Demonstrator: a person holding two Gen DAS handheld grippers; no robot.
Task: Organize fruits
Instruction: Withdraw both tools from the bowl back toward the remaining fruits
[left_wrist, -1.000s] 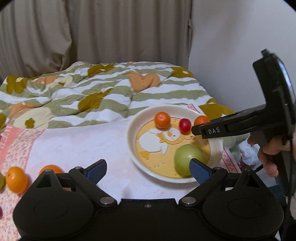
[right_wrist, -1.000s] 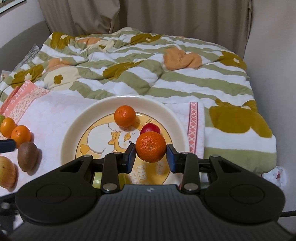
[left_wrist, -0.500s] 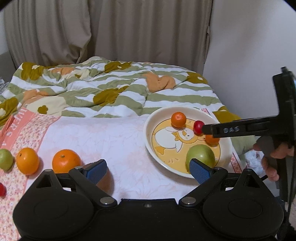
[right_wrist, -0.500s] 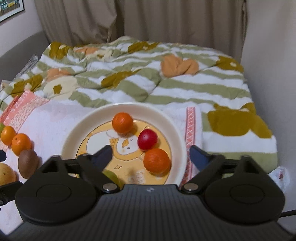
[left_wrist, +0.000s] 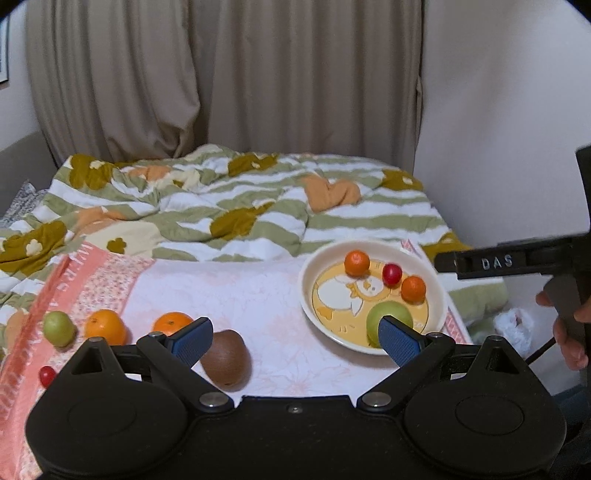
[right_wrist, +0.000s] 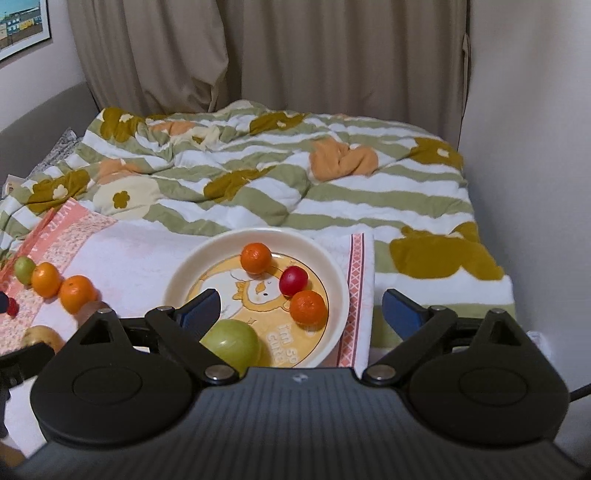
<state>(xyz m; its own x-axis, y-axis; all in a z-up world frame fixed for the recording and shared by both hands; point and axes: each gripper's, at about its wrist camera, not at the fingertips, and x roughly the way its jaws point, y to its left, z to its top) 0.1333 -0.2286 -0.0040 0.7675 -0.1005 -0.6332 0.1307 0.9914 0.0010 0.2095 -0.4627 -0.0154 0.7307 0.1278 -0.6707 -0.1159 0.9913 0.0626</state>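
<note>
Both grippers hang empty with jaws spread wide: the right gripper (right_wrist: 301, 308) above the near edge of the plate (right_wrist: 332, 273), the left gripper (left_wrist: 293, 336) over the white cloth (left_wrist: 240, 291). Just ahead of the right gripper lie four fruits on the plate: a green apple (right_wrist: 232, 341), two mandarins (right_wrist: 308, 304) and a red fruit (right_wrist: 293, 280). Beside the left gripper's left finger sits a kiwi (left_wrist: 225, 360); further left lie two oranges (left_wrist: 105, 326), a green fruit (left_wrist: 58, 328) and a small red one (left_wrist: 47, 375). Judging by this, one placement is finished and the next pick is due, likely the kiwi, which calls for lowering the left gripper around it
</note>
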